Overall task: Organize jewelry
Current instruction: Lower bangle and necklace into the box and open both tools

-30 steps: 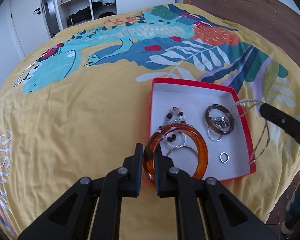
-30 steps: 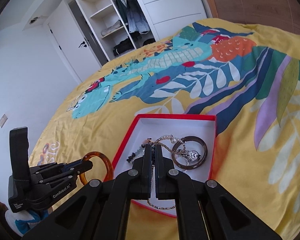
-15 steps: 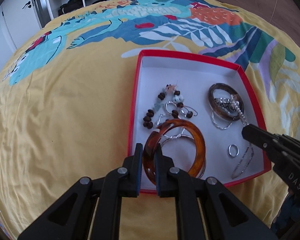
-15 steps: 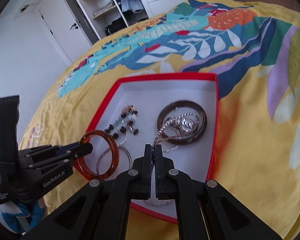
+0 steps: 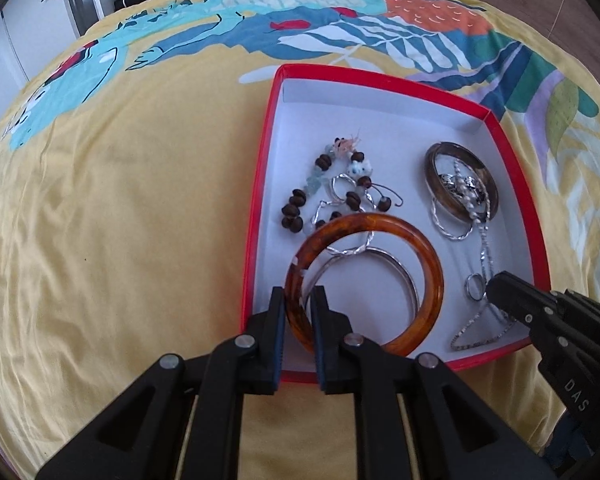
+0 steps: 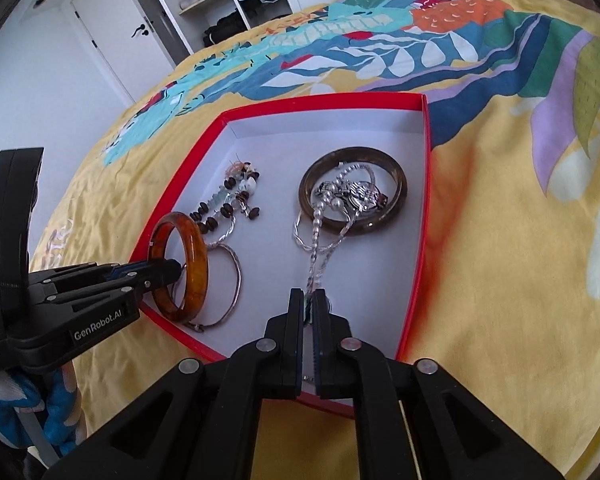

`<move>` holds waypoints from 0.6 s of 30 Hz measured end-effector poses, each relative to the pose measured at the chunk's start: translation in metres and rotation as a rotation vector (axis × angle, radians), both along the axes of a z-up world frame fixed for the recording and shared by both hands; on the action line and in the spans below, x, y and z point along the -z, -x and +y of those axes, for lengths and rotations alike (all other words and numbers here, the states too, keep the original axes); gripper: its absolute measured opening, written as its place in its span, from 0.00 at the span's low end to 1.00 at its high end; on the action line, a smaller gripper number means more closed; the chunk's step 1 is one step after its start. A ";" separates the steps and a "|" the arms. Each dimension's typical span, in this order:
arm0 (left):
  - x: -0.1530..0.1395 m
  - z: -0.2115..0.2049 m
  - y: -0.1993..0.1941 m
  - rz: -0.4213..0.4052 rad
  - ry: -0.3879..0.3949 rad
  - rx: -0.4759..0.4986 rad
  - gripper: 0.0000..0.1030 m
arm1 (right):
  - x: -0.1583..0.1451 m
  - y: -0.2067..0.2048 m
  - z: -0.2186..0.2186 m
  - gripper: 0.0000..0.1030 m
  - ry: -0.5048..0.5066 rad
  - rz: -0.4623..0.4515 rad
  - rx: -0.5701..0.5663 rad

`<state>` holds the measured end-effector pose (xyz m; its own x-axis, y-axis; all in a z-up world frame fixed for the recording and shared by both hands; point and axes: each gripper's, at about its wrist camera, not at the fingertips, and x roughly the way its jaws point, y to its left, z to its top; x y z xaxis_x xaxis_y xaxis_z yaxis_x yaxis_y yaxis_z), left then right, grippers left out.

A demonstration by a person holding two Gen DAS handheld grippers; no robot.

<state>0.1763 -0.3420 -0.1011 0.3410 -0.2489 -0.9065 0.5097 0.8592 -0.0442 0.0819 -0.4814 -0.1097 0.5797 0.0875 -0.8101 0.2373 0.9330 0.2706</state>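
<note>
Bedspread [image 5: 120, 200] bears red box [image 5: 500, 128]; amber bangle [image 5: 420, 248] sits between opening left tool [image 5: 298, 304].

On the body of the left gripper [image 6: 176, 270], white letters say "GenRobot.AI", and the small print lower on it is too small to read. On the right gripper [image 5: 494, 286], the white letters "DAS" stand on its black side.

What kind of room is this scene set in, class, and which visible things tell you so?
Most likely a bedroom: the red box sits on a bed's printed yellow cover, with an open wardrobe of shelves and hanging clothes behind, beside a white door.
</note>
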 end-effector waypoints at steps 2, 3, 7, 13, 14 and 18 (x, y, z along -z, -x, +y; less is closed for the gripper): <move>0.000 0.001 -0.001 0.013 0.007 -0.004 0.13 | -0.001 0.001 0.000 0.06 0.005 0.004 0.005; 0.000 0.001 -0.001 0.019 0.010 -0.004 0.14 | -0.001 0.002 -0.001 0.06 0.004 0.004 0.009; -0.003 0.001 0.001 0.038 0.034 -0.001 0.20 | -0.003 0.005 -0.003 0.10 -0.001 0.000 0.029; -0.010 0.003 0.006 0.037 0.038 0.000 0.22 | -0.014 0.013 -0.004 0.24 0.001 -0.020 0.044; -0.012 0.004 0.007 0.035 0.040 -0.001 0.22 | -0.016 0.014 -0.004 0.25 0.002 -0.024 0.046; -0.024 0.010 0.013 0.018 0.051 -0.004 0.22 | -0.027 0.018 -0.003 0.29 0.006 -0.042 0.054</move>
<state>0.1635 -0.3315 -0.0773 0.3258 -0.2934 -0.8988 0.5049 0.8577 -0.0970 0.0637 -0.4842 -0.0831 0.6169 0.0508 -0.7854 0.2756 0.9208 0.2761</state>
